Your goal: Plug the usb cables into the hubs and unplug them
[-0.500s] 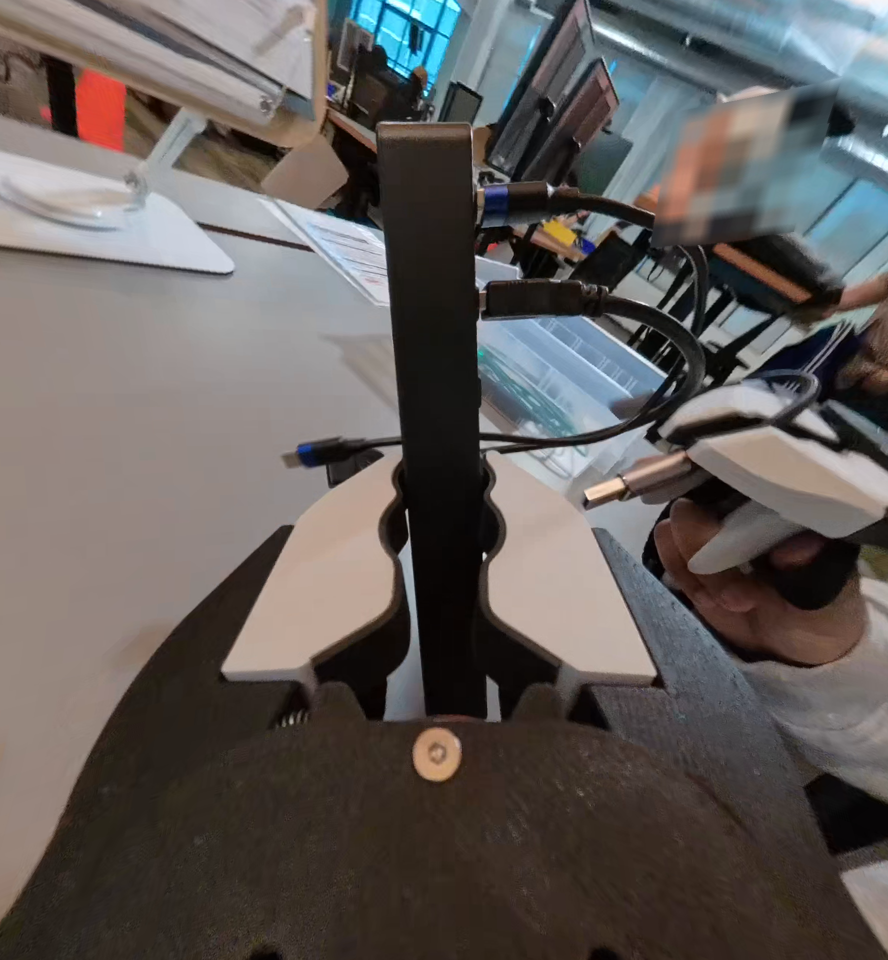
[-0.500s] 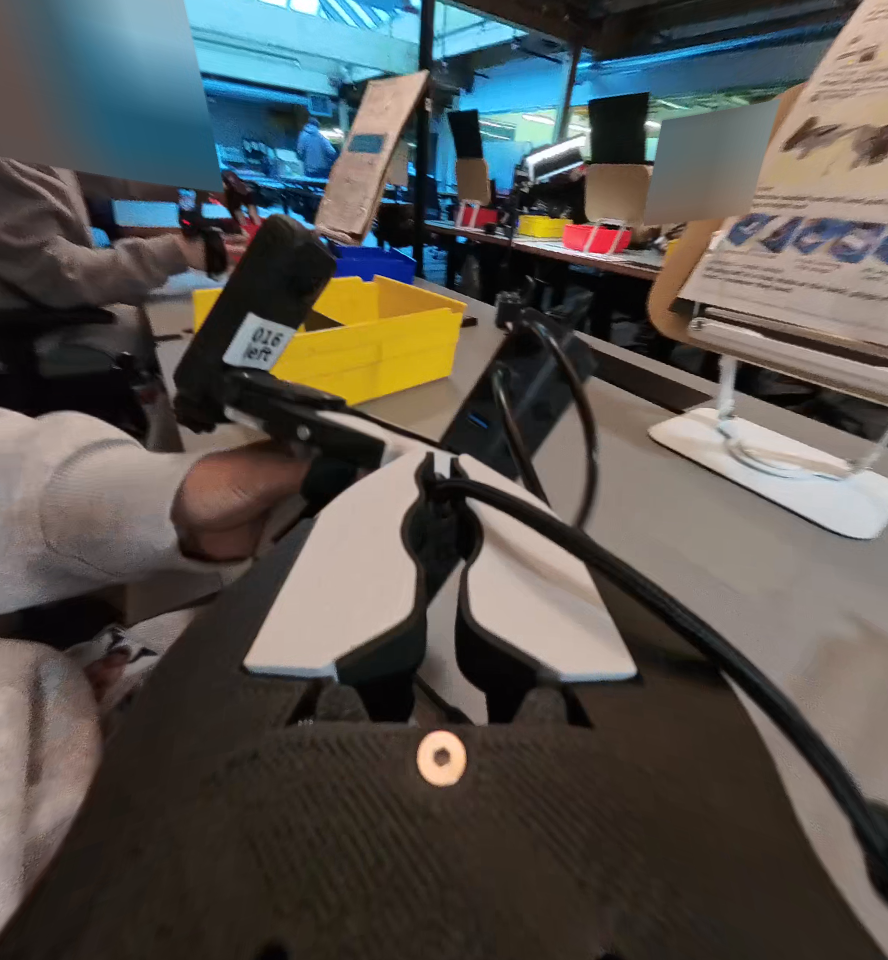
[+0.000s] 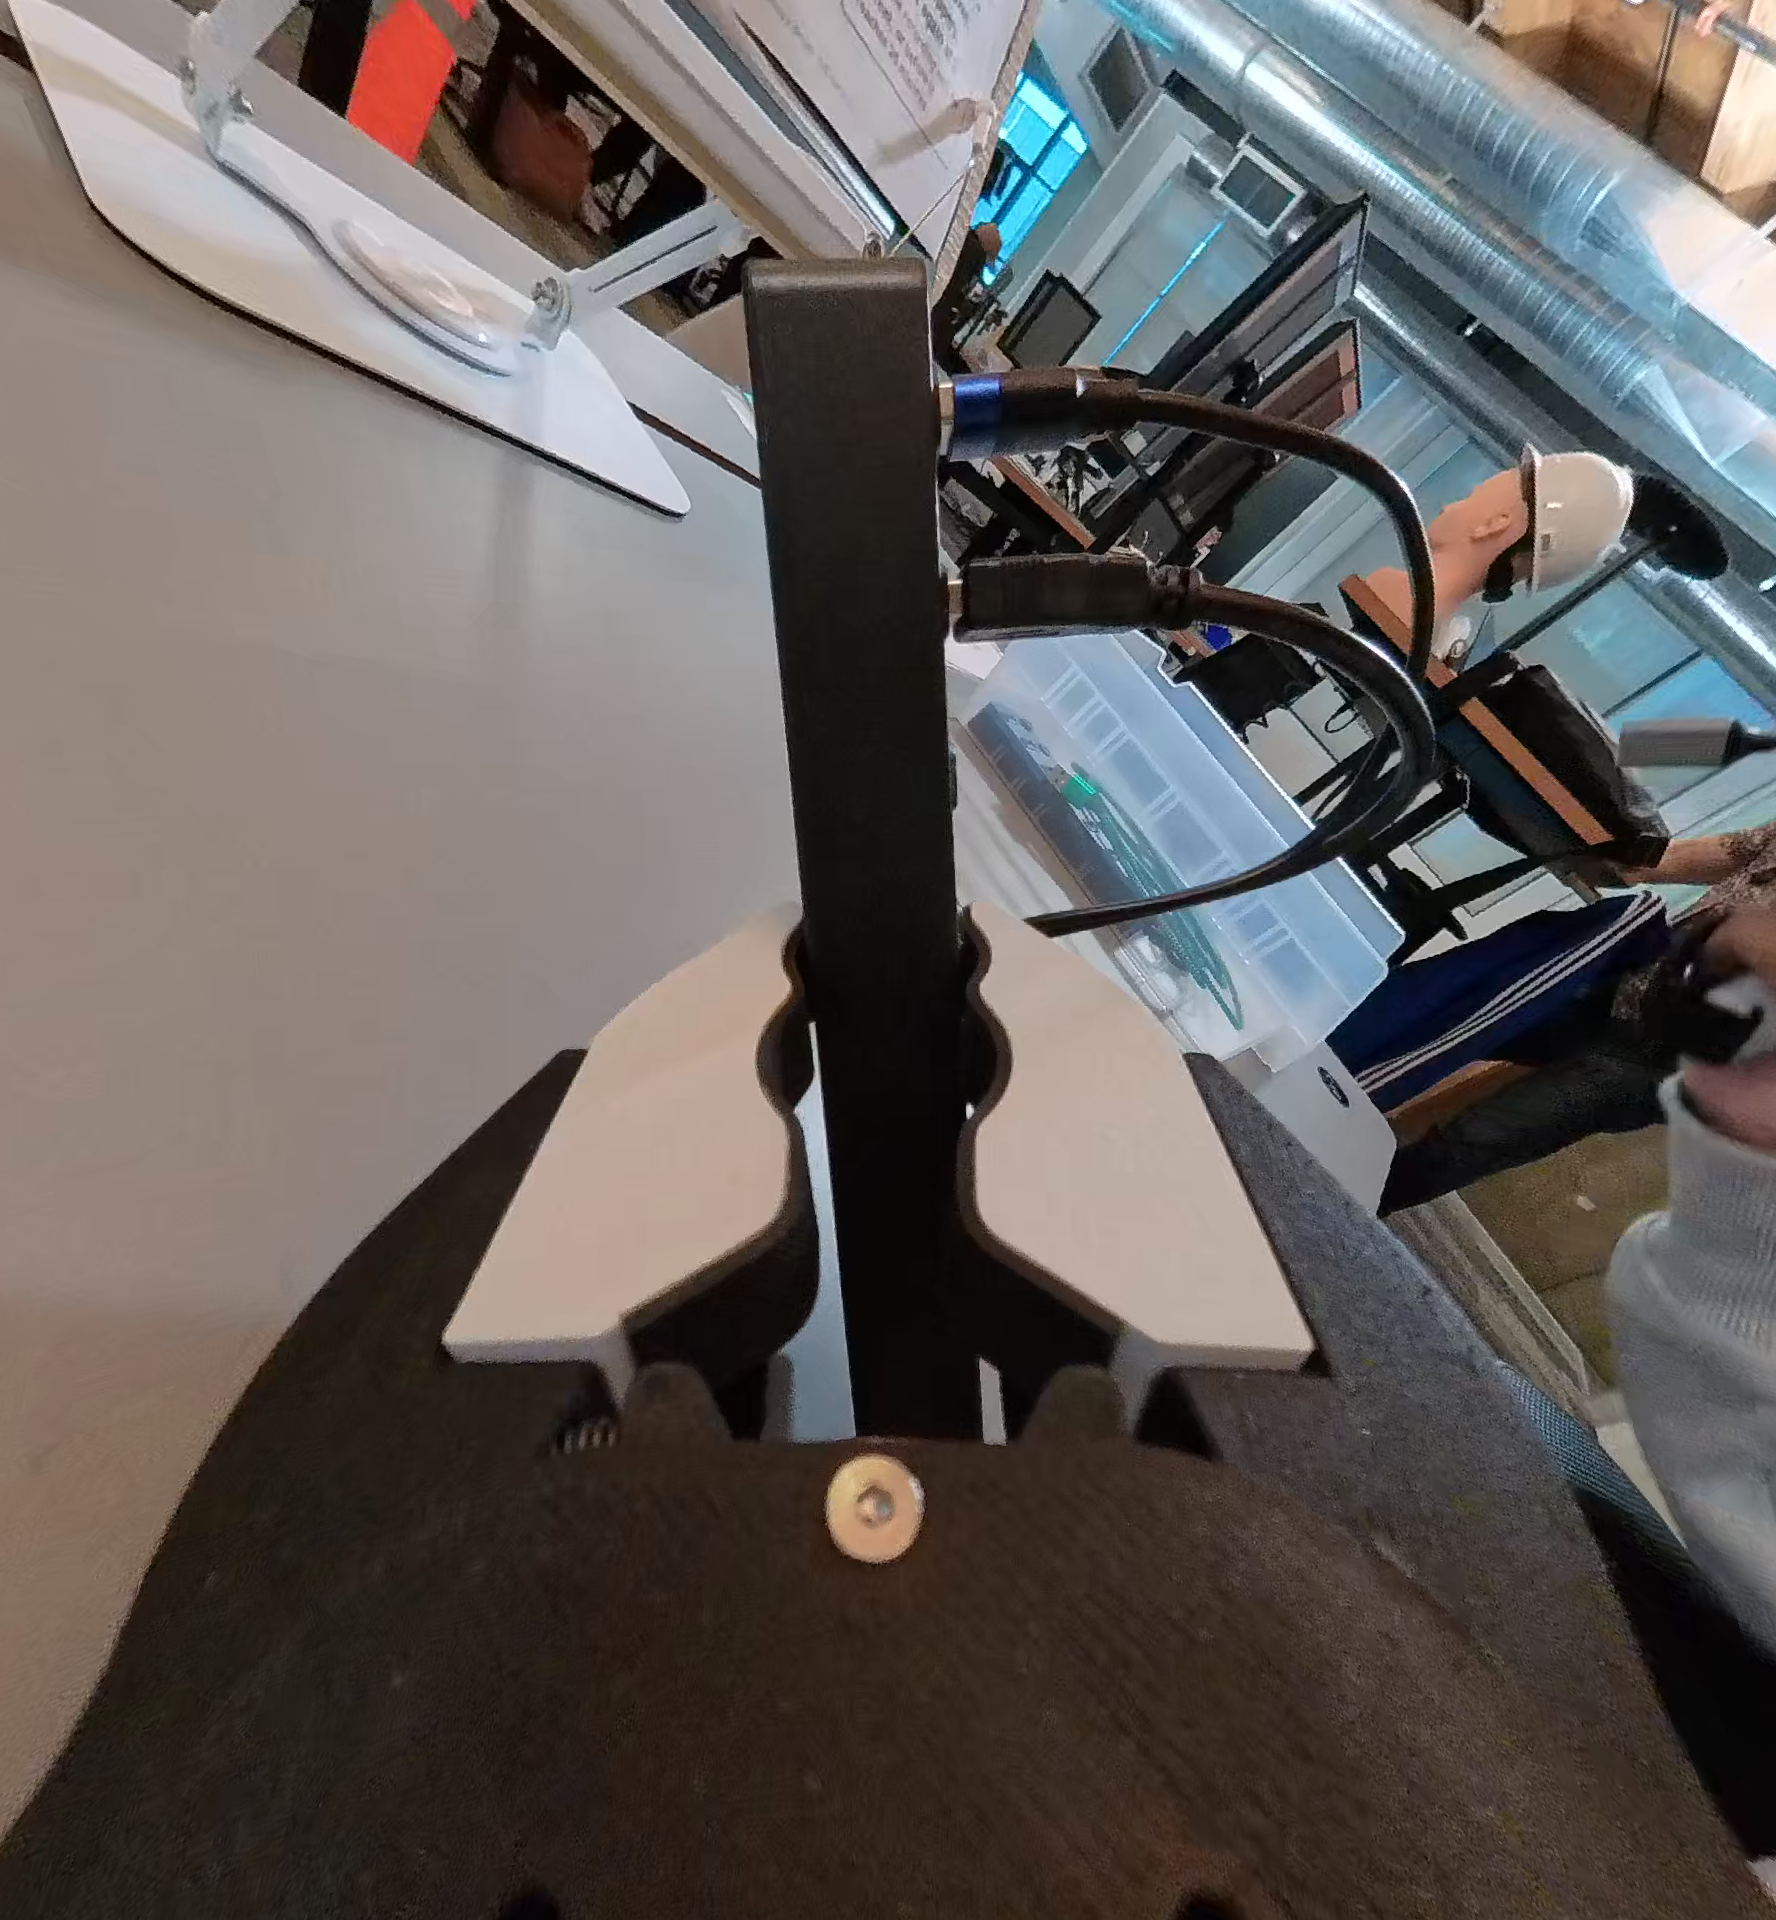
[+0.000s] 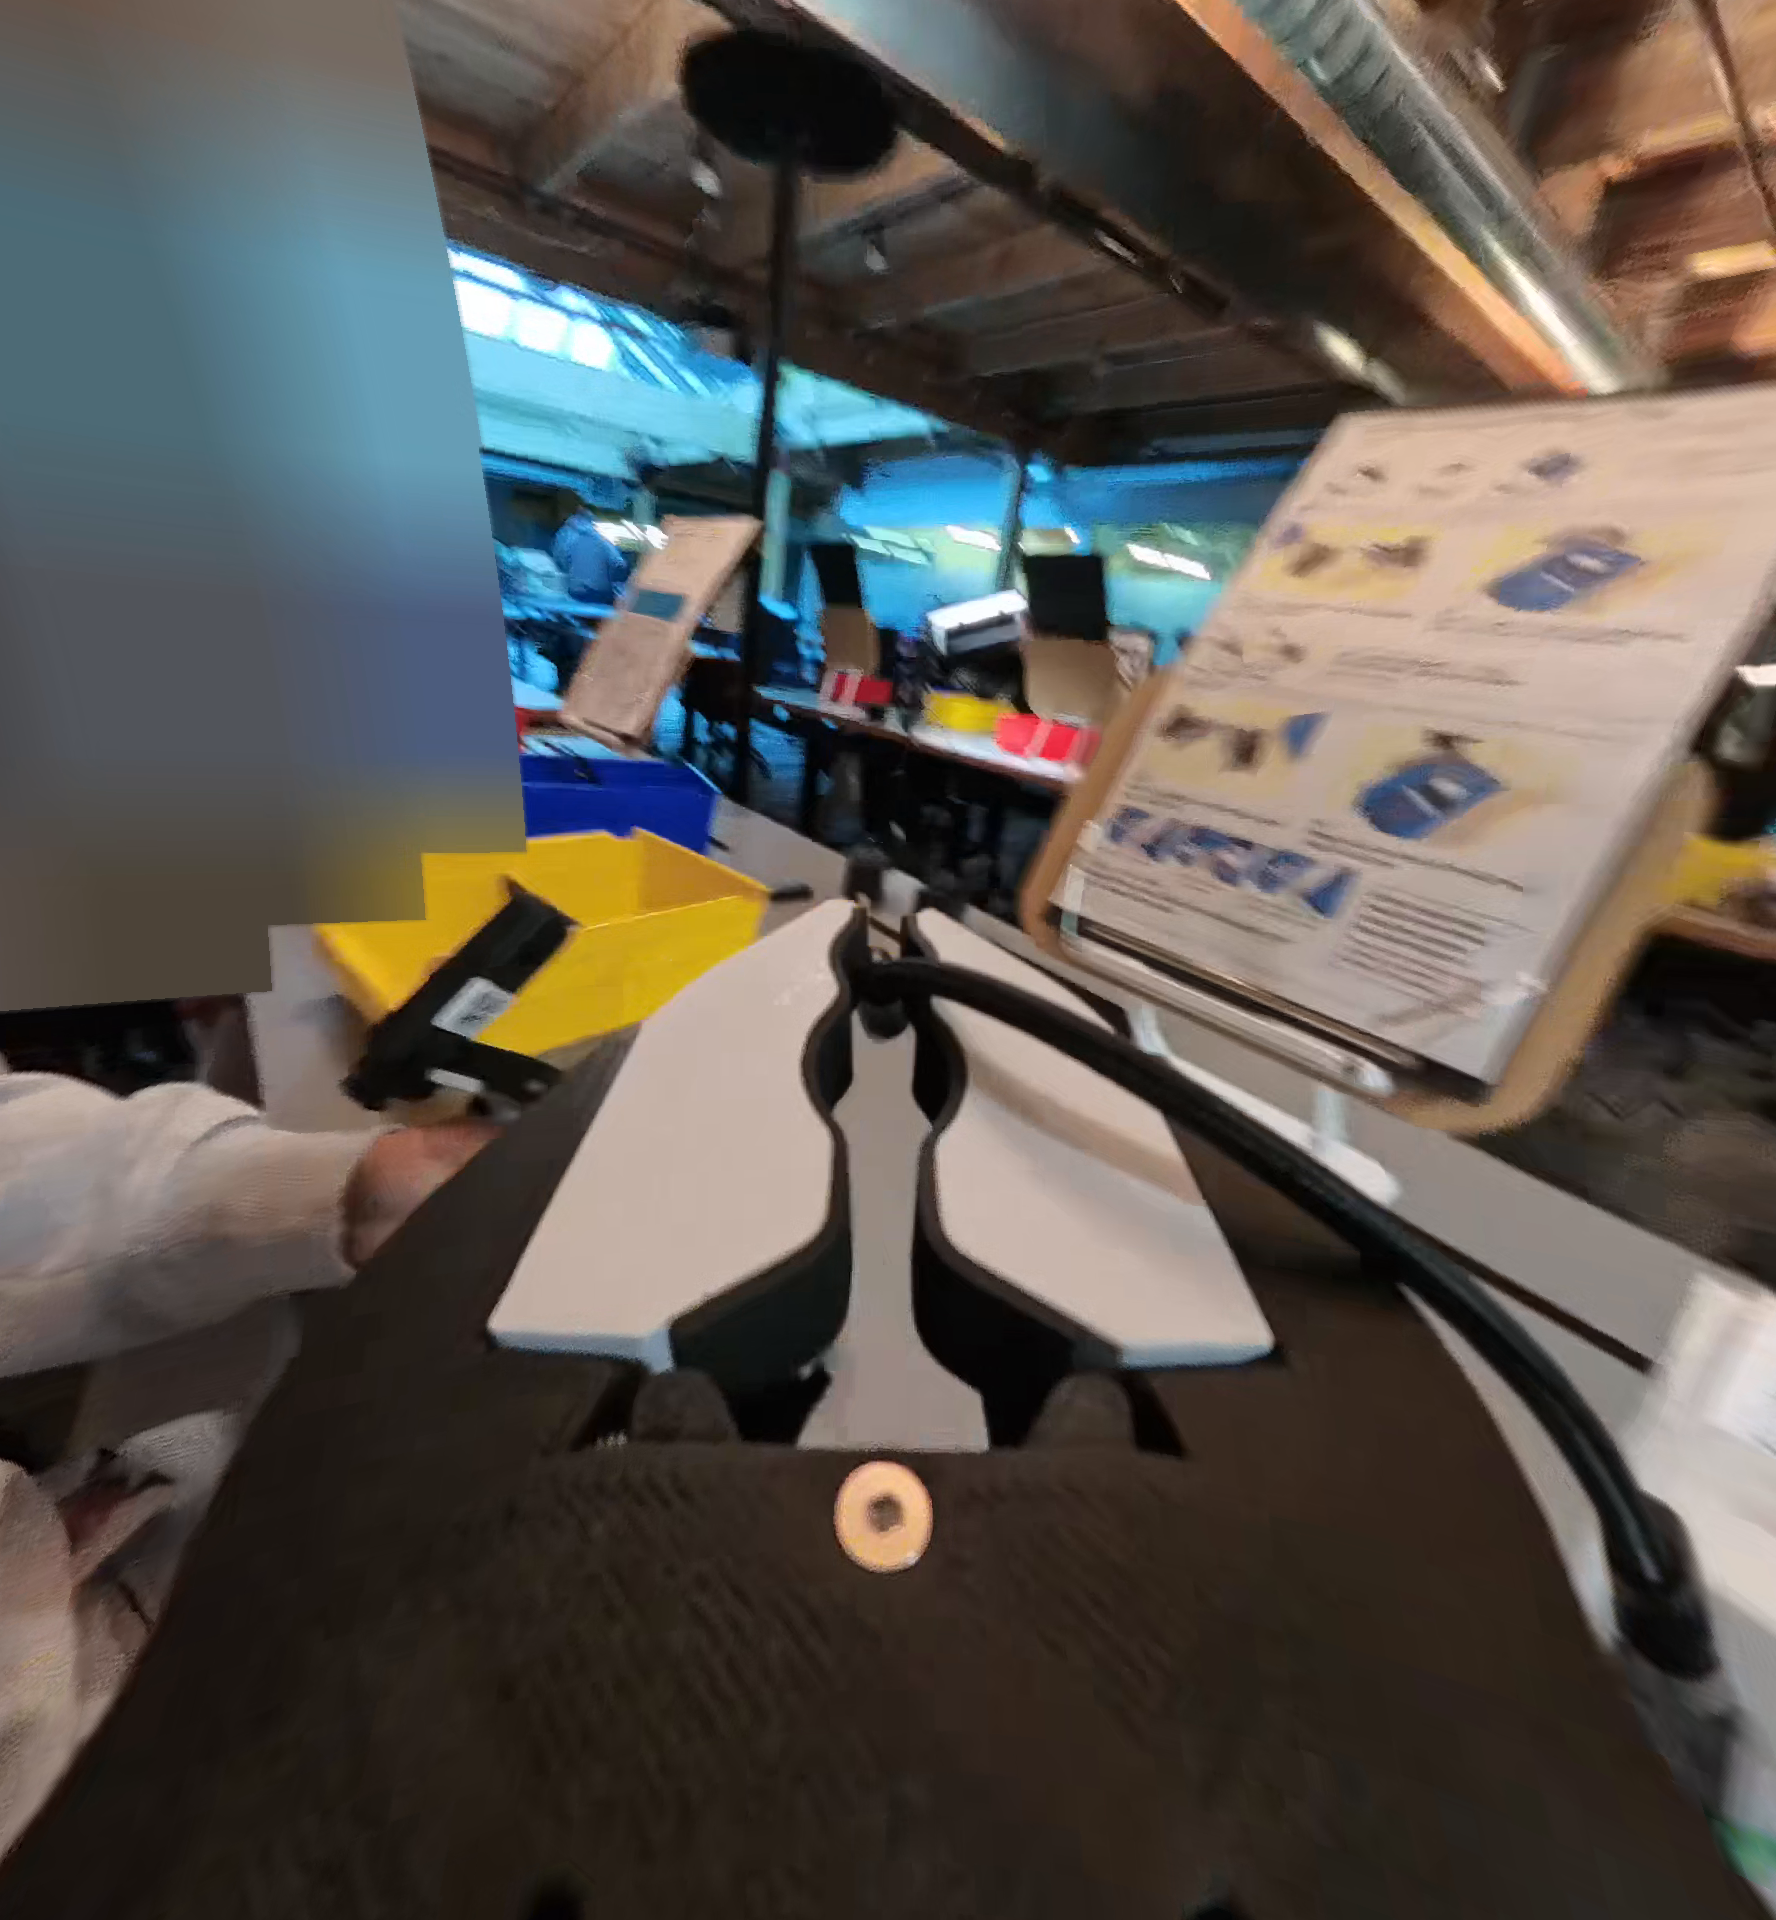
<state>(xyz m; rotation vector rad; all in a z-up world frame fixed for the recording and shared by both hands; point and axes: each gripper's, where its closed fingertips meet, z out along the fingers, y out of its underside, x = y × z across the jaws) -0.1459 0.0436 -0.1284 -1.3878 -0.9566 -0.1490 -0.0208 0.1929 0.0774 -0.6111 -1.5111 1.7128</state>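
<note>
left gripper [image 3: 879, 997] clamps the black usb hub [image 3: 848, 665], two cables plugged in. right gripper [image 4: 879, 935] pinches a black cable [image 4: 1227, 1132]. instruction sheet [image 4: 1466, 707] too blurry to read.

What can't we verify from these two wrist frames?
- Hub port face: left wrist view, edge-on, free ports unseen.
- Plug in right claw: right wrist view, hidden by fingers; only its cable shows.
- Hub: right wrist view, not visible.
- Right claw: left wrist view, cut off by right edge.
</note>
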